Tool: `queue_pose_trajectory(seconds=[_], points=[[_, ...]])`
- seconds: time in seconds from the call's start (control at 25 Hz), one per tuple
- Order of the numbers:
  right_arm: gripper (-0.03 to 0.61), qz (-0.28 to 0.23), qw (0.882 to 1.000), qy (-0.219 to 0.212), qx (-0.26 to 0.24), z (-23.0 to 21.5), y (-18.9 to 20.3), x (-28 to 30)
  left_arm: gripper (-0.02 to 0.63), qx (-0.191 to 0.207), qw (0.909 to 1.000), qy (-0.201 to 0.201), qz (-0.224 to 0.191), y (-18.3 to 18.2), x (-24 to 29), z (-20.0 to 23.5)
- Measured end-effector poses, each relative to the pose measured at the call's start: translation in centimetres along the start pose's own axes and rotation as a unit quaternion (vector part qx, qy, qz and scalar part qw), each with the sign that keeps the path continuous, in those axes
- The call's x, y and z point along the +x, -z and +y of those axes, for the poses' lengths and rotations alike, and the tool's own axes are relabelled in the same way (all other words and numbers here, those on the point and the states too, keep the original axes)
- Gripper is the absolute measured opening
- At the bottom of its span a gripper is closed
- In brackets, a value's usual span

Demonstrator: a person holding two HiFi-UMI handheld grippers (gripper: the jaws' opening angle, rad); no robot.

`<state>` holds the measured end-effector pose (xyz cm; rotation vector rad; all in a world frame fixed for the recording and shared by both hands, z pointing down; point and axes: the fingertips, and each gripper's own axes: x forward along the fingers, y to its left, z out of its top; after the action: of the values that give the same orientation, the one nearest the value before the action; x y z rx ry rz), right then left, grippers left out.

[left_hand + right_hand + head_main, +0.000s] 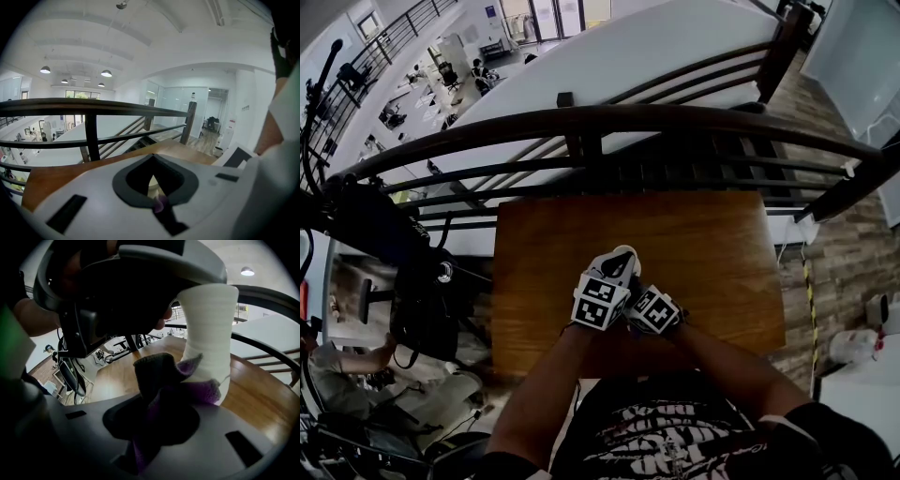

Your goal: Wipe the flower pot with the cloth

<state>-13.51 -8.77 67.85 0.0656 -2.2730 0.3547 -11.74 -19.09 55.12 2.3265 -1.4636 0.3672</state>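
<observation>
A tall white flower pot (623,255) stands on the wooden table (712,244), just ahead of both grippers. My left gripper (617,270) reaches over its top and is shut on the rim; its dark body (140,282) covers the pot's mouth in the right gripper view. In the left gripper view only a cream sliver of the pot (152,186) shows between the jaws. My right gripper (637,289) is shut on a bunched purple cloth (159,376). The cloth's folds press against the lower side of the pot (211,333).
A dark curved railing (581,122) runs along the table's far edge, with stairs and a lower floor beyond it. A black bag on a stand (422,309) and a seated person (356,366) are left of the table. Bare wood lies to the right of the grippers.
</observation>
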Motion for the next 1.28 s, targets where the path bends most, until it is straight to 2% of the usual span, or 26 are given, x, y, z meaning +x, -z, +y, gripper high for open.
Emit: queue_pose_trajectory(seconds=[0.68,0.84,1.28], points=[[0.071,0.005,1.000,0.006,-0.022,0.3,-0.3,1.9,-0.002,0.006,1.0000,0.002,0.002,-0.5,0.3,-0.1],[0.071,0.017,0.999,0.007,-0.027,0.2,0.8,1.7,-0.003,0.006,1.0000,0.005,0.002,-0.6,0.3,-0.2],[0.071,0.032,0.999,0.043,0.004,-3.8,4.3,-0.9,-0.002,0.004,0.9999,0.008,0.007,-0.5,0.1,-0.4]])
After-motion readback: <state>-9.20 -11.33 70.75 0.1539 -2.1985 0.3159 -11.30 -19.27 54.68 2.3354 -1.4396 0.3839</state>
